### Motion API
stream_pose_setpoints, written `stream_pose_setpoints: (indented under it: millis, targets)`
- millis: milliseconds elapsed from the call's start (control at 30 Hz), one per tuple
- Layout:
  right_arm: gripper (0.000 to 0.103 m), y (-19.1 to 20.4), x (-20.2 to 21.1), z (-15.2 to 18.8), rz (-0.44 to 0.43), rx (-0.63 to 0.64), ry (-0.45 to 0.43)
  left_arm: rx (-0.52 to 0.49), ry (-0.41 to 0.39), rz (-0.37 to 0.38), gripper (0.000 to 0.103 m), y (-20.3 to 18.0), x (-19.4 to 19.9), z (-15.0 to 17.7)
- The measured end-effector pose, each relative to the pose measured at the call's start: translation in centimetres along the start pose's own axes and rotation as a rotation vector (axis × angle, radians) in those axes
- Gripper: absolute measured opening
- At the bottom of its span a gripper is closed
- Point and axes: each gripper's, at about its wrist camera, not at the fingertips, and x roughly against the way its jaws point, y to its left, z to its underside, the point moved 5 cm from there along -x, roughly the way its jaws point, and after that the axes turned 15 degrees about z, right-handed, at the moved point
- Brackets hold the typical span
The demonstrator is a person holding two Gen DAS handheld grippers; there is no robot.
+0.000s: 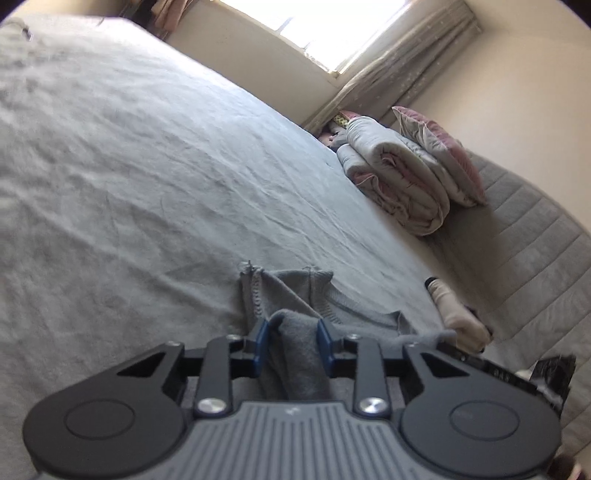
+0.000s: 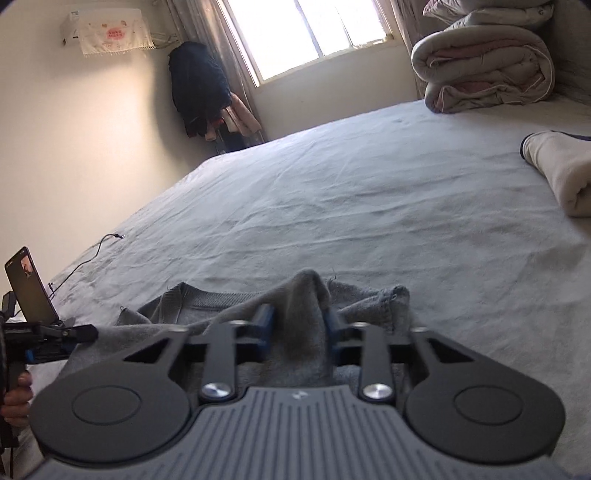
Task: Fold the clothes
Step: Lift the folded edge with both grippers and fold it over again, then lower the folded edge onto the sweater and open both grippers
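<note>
Two handheld grippers are gripping a grey knitted sweater (image 2: 229, 317) that is lying at the near edge of a wide bed covered with a wrinkled pale grey sheet (image 2: 332, 206). The left gripper (image 1: 293, 341) is pinching a bunched fold of the sweater (image 1: 295, 354) between its blue-padded jaws, which are standing narrowly apart and are pressing on the cloth from both sides. The right gripper (image 2: 299, 325) is likewise clamping a raised ridge of the same garment, its jaws nearly closed around the fabric. The ribbed neckline is showing in the right wrist view, to the left of the held fold. A rolled cream garment with a dark trim (image 2: 557, 170) is resting toward the right edge of the bed, well apart from the sweater. A folded grey and pink quilt (image 2: 487, 66) is sitting at the far right corner of the bed, below a bright window (image 2: 306, 33). A black cable (image 2: 92, 254) is trailing along the left edge.
</note>
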Motion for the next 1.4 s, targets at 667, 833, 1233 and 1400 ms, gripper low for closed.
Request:
stream_pose_setpoints:
  millis: [667, 833, 1233, 1400]
  targets:
    - [0.012, -0.7, 1.7, -2.6, 0.107, -0.023, -0.096, -0.185, -0.092, -0.097, 0.006, -4.7, -3.6, -4.0]
    - [0.012, -1.8, -1.5, -2.1, 0.156, -0.036, -0.054, -0.157, -0.057, -0.16, 0.006, -1.3, -6.5, -3.9]
    - [0.026, -1.9, -1.6, -2.0, 0.187, -0.002, -0.017, -0.223, -0.021, -0.224, 0.014, -1.8, -6.5, -3.4]
    - [0.029, -1.0, 1.2, -2.8, 0.226, -0.006, -0.069, -0.29, -0.05, -0.238, 0.014, -4.9, -5.3, -4.0]
